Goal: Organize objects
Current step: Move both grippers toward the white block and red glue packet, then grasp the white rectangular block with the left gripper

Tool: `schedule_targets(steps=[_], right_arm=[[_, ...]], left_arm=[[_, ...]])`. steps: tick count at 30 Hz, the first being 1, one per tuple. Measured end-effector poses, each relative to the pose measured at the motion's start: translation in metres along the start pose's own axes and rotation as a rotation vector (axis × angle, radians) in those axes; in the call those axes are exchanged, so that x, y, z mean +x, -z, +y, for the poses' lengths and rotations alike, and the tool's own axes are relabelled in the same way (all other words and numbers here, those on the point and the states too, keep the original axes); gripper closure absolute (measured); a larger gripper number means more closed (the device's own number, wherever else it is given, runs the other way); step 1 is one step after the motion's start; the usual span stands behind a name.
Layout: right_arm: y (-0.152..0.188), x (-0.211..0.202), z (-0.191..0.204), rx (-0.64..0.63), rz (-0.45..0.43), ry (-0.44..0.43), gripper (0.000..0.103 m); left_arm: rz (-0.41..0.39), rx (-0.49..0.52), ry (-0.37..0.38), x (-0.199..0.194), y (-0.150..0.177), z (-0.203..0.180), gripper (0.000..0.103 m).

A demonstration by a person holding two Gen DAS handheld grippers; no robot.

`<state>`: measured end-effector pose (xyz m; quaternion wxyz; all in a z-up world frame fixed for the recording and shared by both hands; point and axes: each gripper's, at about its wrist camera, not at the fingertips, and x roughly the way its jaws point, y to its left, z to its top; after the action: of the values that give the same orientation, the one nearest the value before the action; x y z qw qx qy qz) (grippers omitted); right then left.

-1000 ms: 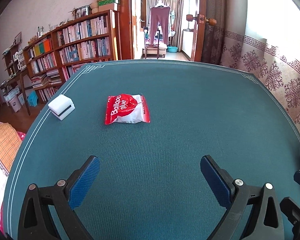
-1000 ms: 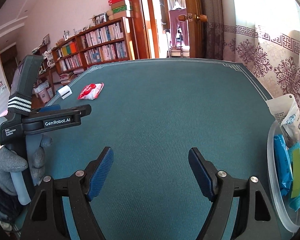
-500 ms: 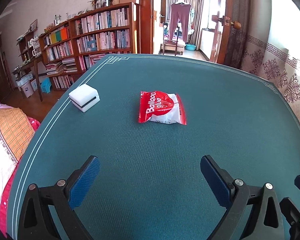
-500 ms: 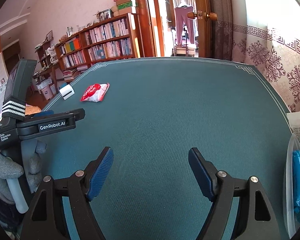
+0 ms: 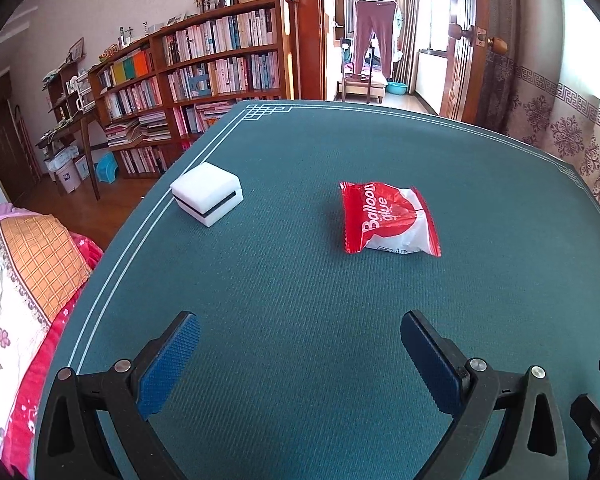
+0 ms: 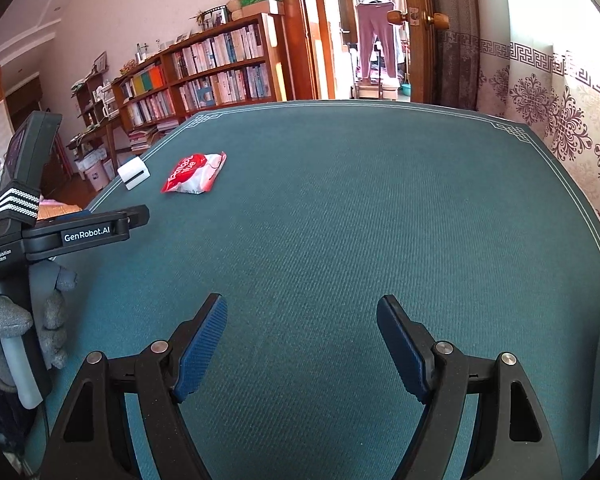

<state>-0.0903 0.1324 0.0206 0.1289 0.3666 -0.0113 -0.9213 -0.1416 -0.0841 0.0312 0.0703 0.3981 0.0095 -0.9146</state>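
Where the teal table mat (image 5: 300, 280) meets its left border, a white box (image 5: 207, 193) sits, the red glue packet (image 5: 388, 220) to its right. Bookshelves (image 5: 204, 76) line the wall behind, a doorway (image 5: 376, 32) further right. Left gripper (image 5: 300, 356) and right gripper (image 6: 302, 340) are both released, empty.

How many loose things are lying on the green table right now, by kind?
Red and white packet: 1
White box with a dark band: 1
Total: 2, both lying on the green table, apart from each other and ahead of the open left gripper. Only the edge of a tub shows at the right wrist view's border; its contents cannot be counted.
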Motion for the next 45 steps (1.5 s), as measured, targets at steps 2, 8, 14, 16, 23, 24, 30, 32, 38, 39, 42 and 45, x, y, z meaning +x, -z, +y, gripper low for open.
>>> schedule_targets(steps=[2, 8, 14, 16, 23, 24, 30, 32, 38, 39, 42, 45], right_arm=[[0.000, 0.002, 0.001, 0.004, 0.002, -0.002, 0.025], [-0.002, 0.005, 0.001, 0.019, 0.001, -0.014, 0.025], [-0.004, 0.009, 0.006, 0.009, 0.008, -0.025, 0.025], [-0.004, 0.010, 0.007, 0.007, 0.009, -0.028, 0.025], [-0.003, 0.013, 0.009, 0.014, 0.019, -0.035, 0.025], [-0.003, 0.013, 0.009, 0.015, 0.020, -0.037, 0.025], [-0.004, 0.015, 0.009, 0.018, 0.027, -0.041, 0.025], [-0.005, 0.017, 0.009, 0.020, 0.032, -0.041, 0.025], [-0.011, 0.027, 0.013, 0.003, 0.046, -0.036, 0.025], [-0.014, 0.030, 0.015, -0.003, 0.048, -0.035, 0.025], [-0.023, 0.042, 0.025, -0.027, 0.052, -0.038, 0.025], [-0.037, 0.053, 0.038, -0.061, 0.040, -0.045, 0.025]], left_arm=[[0.001, 0.001, -0.006, 0.004, -0.001, 0.005, 0.001], [0.035, -0.063, 0.023, 0.015, -0.003, 0.022, 0.001], [0.032, -0.090, 0.029, 0.019, -0.012, 0.032, 0.001], [0.024, -0.095, 0.024, 0.020, -0.018, 0.037, 0.001], [-0.014, -0.153, -0.027, 0.024, -0.039, 0.068, 0.001], [-0.021, -0.154, -0.035, 0.026, -0.042, 0.071, 0.001], [-0.051, -0.114, -0.063, 0.046, -0.060, 0.077, 0.001], [-0.053, -0.077, -0.080, 0.055, -0.064, 0.075, 0.001], [-0.001, -0.086, -0.083, 0.078, -0.074, 0.079, 0.001], [-0.006, -0.091, -0.074, 0.078, -0.074, 0.080, 0.001], [-0.024, -0.092, -0.049, 0.076, -0.075, 0.080, 0.002], [-0.010, -0.068, -0.005, 0.079, -0.073, 0.077, 0.036]])
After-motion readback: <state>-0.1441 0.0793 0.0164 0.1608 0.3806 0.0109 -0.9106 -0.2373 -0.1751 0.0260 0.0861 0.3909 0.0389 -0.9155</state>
